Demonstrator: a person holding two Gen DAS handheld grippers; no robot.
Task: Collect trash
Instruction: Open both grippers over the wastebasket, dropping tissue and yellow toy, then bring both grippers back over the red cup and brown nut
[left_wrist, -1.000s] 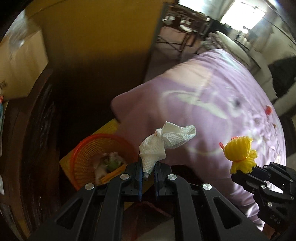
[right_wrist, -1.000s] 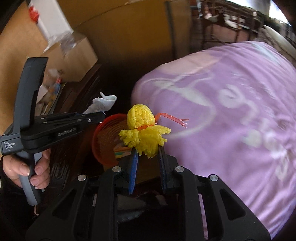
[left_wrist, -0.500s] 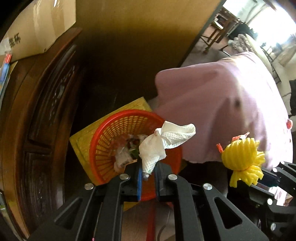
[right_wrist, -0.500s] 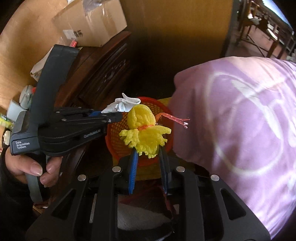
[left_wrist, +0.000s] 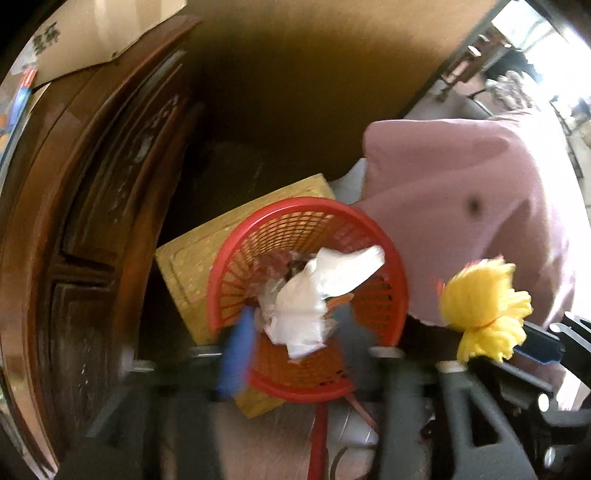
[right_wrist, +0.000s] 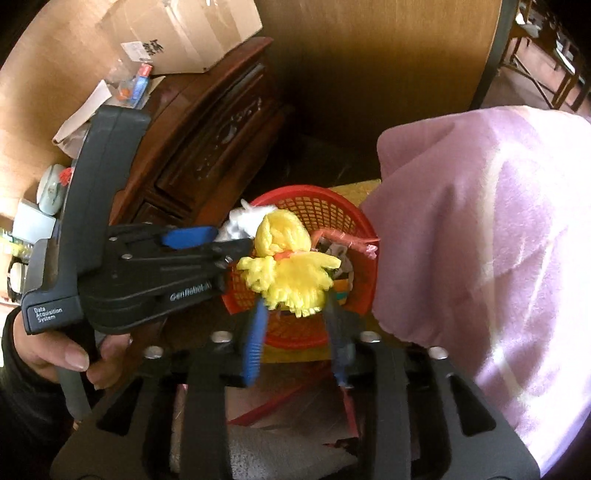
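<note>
One red basket (left_wrist: 384, 258). One white tissue (left_wrist: 317, 291), loose between wide left gripper (left_wrist: 295, 332) jaws. One yellow foam net (right_wrist: 288, 269), between spread right gripper (right_wrist: 295, 332) jaws.

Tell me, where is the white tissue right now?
In the left wrist view, the white tissue is over the red basket, between the left gripper's open fingers, left of the yellow foam net.

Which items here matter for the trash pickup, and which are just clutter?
Job:
- white tissue at the left gripper
- yellow foam net at the right gripper
- red basket, already holding trash

Lying about:
- wooden cabinet
- cardboard box
- purple blanket
- yellow mat under the basket
</note>
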